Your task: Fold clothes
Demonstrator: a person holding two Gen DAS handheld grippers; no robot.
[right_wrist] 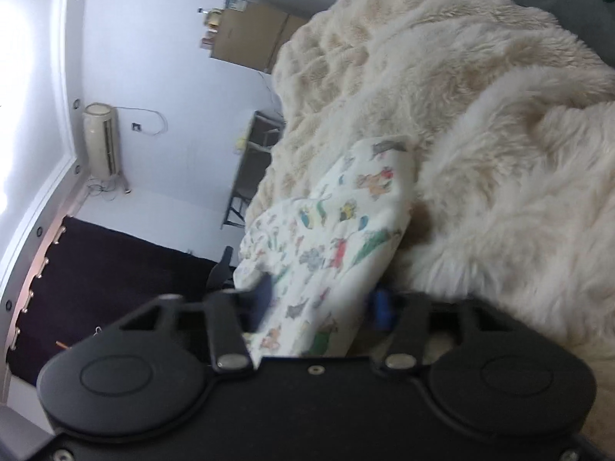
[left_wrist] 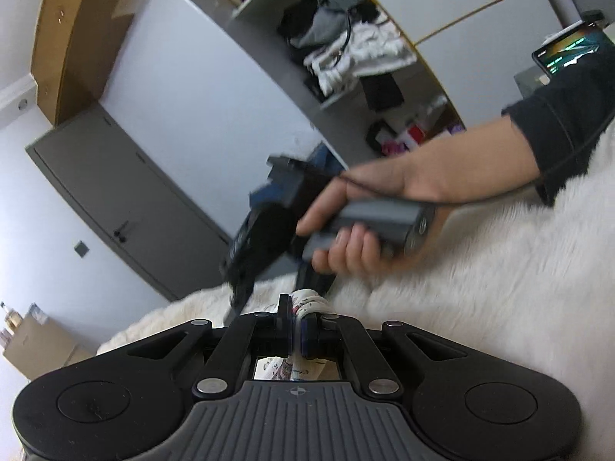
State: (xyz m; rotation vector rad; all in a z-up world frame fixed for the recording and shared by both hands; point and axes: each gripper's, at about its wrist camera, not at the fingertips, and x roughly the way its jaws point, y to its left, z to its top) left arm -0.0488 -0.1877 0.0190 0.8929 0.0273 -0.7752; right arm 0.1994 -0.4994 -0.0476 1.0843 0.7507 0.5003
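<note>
- Left gripper (left_wrist: 298,320): jaws nearly together, pinching a small bunch of the printed garment (left_wrist: 307,303) at lower centre of the left wrist view.
- Right gripper (right_wrist: 323,301): jaws stand apart, one blue pad on either side of the printed garment (right_wrist: 346,230). No pinch is visible, and the frame is blurred.
- Garment position: in the right wrist view it runs from between the pads at lower centre up to mid frame, lying on the fur blanket (right_wrist: 499,176).
- Risk 1: the left pinch holds only a thin wad, so a pull from the other end would likely drag it out of the jaws.
- Risk 2: the right pads straddle a wide, bulky fold. Closing there may catch only the top layer or bunch the cloth, and the fold would come out skewed.
- Risk 3: the long pile lies just beside the right pad, so blanket fibre could be caught with the cloth and lifted too.
- Risk 4: the two grippers are close together in the left wrist view, so a collision is possible.
- Count: grippers, two; printed garment, one; fur blanket, one; hand (left_wrist: 384,199) in view, one, holding the right gripper.
- Clothes on the shelf (left_wrist: 338,34) at upper centre: a heap, not countable.
</note>
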